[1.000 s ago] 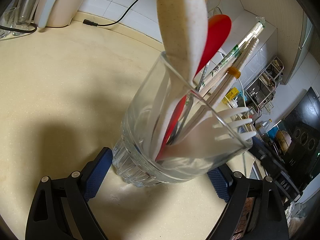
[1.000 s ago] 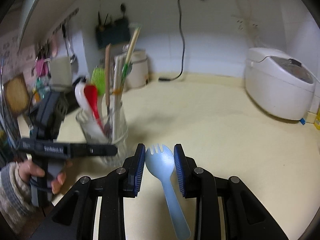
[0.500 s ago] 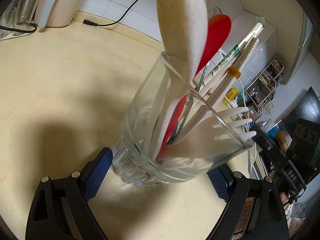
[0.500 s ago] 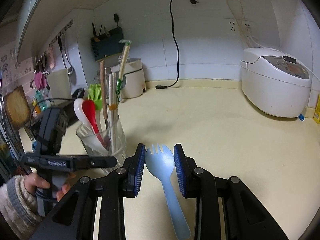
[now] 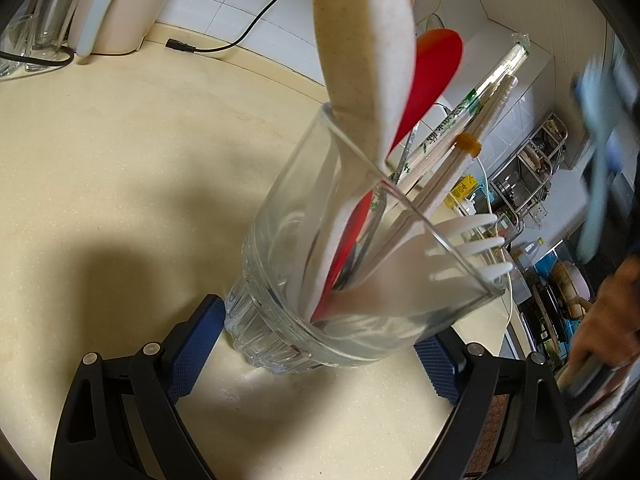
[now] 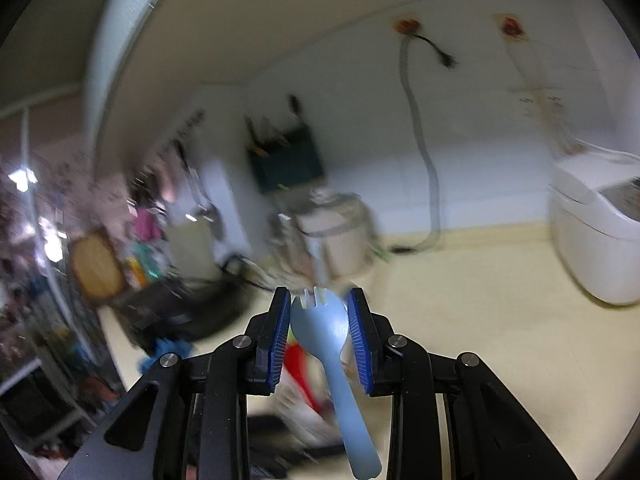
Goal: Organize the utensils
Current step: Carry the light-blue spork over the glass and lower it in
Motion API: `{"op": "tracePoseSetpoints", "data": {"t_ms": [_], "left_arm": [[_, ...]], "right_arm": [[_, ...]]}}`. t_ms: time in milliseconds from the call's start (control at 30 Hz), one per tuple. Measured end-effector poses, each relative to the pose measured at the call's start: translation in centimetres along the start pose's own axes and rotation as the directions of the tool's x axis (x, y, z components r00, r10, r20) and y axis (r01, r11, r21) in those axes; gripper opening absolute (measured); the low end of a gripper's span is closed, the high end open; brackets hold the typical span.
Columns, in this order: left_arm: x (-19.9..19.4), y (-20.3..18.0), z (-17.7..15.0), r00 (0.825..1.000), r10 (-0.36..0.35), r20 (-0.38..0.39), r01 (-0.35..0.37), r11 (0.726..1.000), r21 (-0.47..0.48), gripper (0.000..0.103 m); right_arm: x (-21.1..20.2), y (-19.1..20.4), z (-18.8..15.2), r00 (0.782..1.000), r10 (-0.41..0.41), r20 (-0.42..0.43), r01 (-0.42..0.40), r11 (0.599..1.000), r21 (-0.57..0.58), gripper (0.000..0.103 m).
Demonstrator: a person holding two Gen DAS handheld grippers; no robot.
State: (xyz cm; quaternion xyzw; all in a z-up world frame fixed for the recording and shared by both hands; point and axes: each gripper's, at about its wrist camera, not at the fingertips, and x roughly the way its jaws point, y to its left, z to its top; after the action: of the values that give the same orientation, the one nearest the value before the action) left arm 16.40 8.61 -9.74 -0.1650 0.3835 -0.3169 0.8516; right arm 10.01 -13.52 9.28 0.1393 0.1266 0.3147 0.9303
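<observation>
A clear glass [image 5: 288, 240] stands on the cream counter [image 5: 120, 160] with my left gripper [image 5: 316, 328] shut on its base, one blue pad at each side. It holds a speckled white spoon [image 5: 360, 40], a red spoon [image 5: 436, 68], wrapped chopsticks [image 5: 472, 120] and a white fork [image 5: 460, 240]. My right gripper [image 6: 319, 296] is shut on the head of a pale blue spork [image 6: 320, 328], handle trailing back toward the camera. That spork [image 5: 596, 152] shows blurred at the upper right of the left wrist view, above a hand [image 5: 600, 320]. The glass's red spoon [image 6: 300, 360] is a blur below the right gripper.
A white rice cooker [image 6: 600, 240] sits at the right by the wall. A beige appliance [image 5: 120, 4], empty glasses [image 5: 24, 40] and a black cord with plug [image 5: 224, 44] line the back of the counter. The counter's edge drops off just right of the glass.
The right gripper has risen and tilted upward with the blue spork still clamped; spork and hand now appear at the right of the left wrist view. The left gripper and glass stayed put.
</observation>
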Motion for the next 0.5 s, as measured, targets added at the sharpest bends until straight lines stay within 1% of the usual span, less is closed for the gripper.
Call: {"op": "tracePoseSetpoints", "data": {"t_ms": [67,133,200,367,500], "left_arm": [[0.0,0.0,0.0,1.000,0.000,0.000,0.000,1.000,0.000,0.092],[0.0,0.0,0.0,1.000,0.000,0.000,0.000,1.000,0.000,0.092],[0.0,0.0,0.0,1.000,0.001,0.000,-0.001,1.000,0.000,0.092],[0.0,0.0,0.0,1.000,0.000,0.000,0.000,1.000,0.000,0.092],[0.0,0.0,0.0,1.000,0.000,0.000,0.000,1.000,0.000,0.092]], "right_arm": [[0.9,1.0,0.7,0.998,0.053,0.017,-0.053,0.999,-0.008,0.030],[1.9,2.0,1.0,0.997,0.073,0.031,-0.072,0.997,-0.039,0.030],[3.0,2.3,0.8,0.996,0.088,0.026,-0.086,0.995,-0.048,0.030],[6.0,1.7,-0.5,0.994,0.107,-0.010,-0.107,0.994,-0.010,0.030],[7.6,0.8,-0.7,0.990,0.137,-0.014,-0.137,0.990,0.041,0.030]]}}
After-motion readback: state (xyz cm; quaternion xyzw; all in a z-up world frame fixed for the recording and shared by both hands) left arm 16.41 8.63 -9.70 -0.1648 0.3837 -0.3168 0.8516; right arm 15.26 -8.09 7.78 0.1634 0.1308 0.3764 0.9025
